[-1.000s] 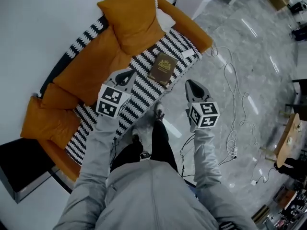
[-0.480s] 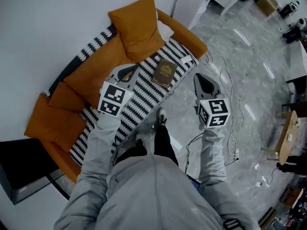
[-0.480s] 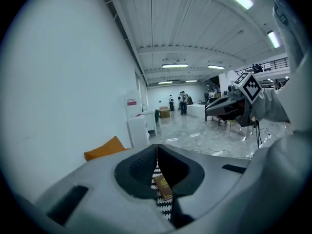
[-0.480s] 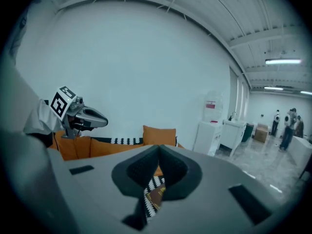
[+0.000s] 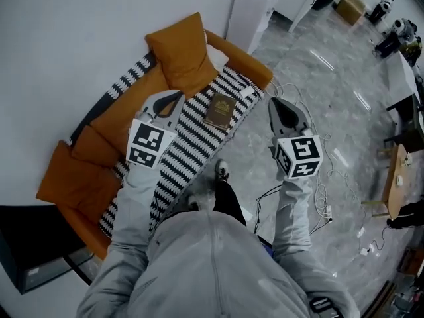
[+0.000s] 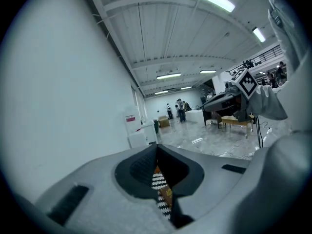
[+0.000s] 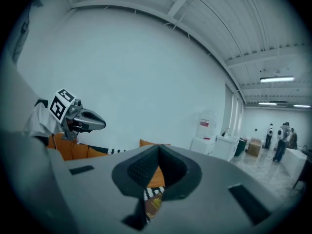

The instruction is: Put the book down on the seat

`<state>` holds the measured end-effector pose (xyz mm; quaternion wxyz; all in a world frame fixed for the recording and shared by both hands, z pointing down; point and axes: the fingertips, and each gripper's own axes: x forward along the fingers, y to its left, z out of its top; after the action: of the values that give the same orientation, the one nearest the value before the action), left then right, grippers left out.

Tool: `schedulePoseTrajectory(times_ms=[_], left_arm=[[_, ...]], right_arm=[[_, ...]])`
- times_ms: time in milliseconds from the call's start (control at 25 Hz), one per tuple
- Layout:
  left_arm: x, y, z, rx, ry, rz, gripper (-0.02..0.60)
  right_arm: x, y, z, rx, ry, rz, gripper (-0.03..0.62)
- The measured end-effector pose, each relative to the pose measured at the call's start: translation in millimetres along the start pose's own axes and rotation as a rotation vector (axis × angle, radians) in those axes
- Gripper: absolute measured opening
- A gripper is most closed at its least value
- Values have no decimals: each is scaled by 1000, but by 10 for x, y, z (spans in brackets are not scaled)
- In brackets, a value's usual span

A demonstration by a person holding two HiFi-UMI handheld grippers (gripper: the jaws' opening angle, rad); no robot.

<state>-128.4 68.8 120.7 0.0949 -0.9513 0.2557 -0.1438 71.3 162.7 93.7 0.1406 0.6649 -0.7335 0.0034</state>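
The brown book [image 5: 219, 110] lies flat on the black-and-white striped seat [image 5: 192, 144] of the orange sofa, near its right end. My left gripper [image 5: 173, 99] hangs in the air over the seat, left of the book, shut and empty. My right gripper [image 5: 275, 106] is held over the floor to the right of the book, also shut with nothing in it. In the left gripper view the book [image 6: 166, 197] shows far below through the slit under the closed tips [image 6: 157, 150]. The right gripper view shows the same book [image 7: 153, 204] below its closed tips [image 7: 158, 150].
An orange pillow [image 5: 184, 52] leans at the sofa's back, with more orange cushions [image 5: 79, 171] to the left. A white cabinet [image 5: 250, 5] stands beyond the sofa's arm. Cables [image 5: 321, 177] trail over the marble floor, and a wooden table [image 5: 395, 184] is at the right. My feet [image 5: 222, 171] stand before the sofa.
Both grippers have risen away from the sofa and stayed shut. The book has stayed where it lies on the seat. The head view has pulled back and shows more of the room.
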Motion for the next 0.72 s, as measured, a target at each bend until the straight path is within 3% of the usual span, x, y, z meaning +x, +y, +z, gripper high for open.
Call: schedulePoseTrajectory(times_ms=[720], left_arm=[[-548, -188, 835, 126, -155, 27, 26]], right_arm=[[-582, 433, 773, -100, -130, 40, 29]])
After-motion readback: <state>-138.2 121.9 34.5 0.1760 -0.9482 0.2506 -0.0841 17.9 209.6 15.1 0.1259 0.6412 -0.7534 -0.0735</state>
